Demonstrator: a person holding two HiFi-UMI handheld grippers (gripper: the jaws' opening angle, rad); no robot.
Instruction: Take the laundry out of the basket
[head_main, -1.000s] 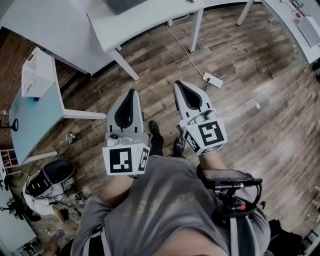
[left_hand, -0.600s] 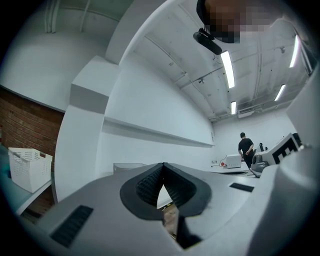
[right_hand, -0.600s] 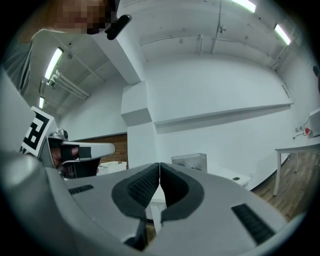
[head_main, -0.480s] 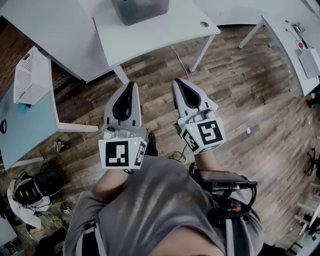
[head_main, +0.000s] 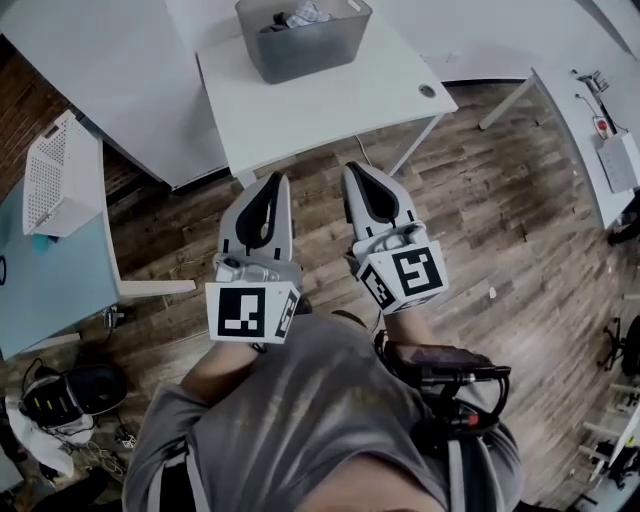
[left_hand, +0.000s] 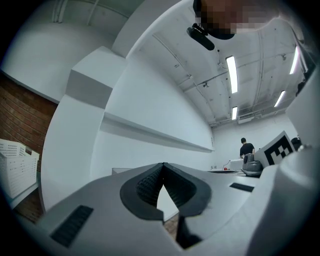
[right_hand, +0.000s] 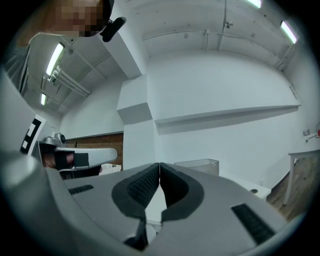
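A grey, translucent plastic basket, rectangular with rounded corners and walls that narrow slightly toward the base, stands upright near the far edge of a white table, at the top of the head view. The laundry lies inside it as a small crumpled heap of light and dark cloth, sitting low against the far wall and staying below the rim.

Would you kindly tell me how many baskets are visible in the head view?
2: a grey basket with laundry on the white table ahead; a white perforated basket on the pale blue table at left. More may be hidden.
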